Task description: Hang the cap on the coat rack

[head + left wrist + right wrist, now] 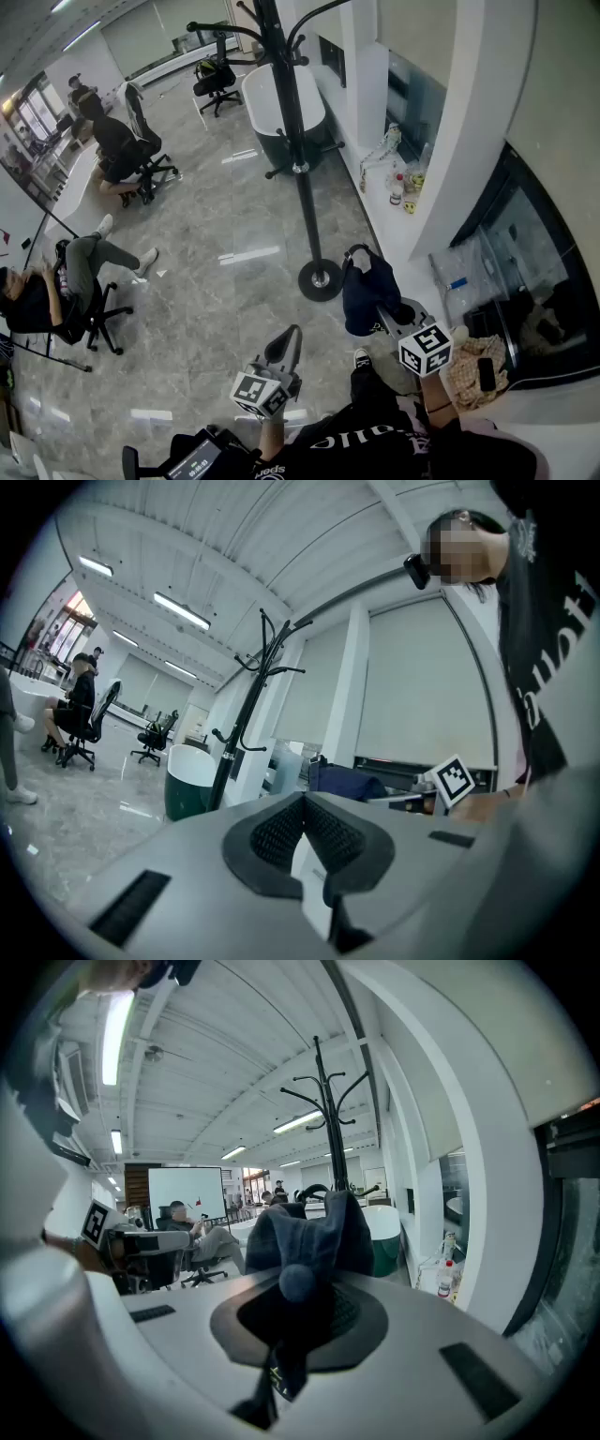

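Observation:
A dark navy cap [368, 295] hangs from my right gripper [386, 314], whose jaws are shut on its fabric; in the right gripper view the cap [309, 1237] fills the space just past the jaws. The black coat rack [292, 122] stands on a round base [320, 279] a short way ahead and left of the cap, and its hooked top [323, 1087] rises beyond the cap. My left gripper [286, 345] is lower left, jaws shut with nothing between them, its pads [305, 832] meeting. The rack [246, 714] shows left of centre there.
A dark green tub [281, 112] stands behind the rack. A white ledge with bottles [401, 183] runs along the right wall, beside a white pillar [464, 131]. People sit on office chairs [141, 164] at the left. Grey tiled floor [216, 281] spreads between.

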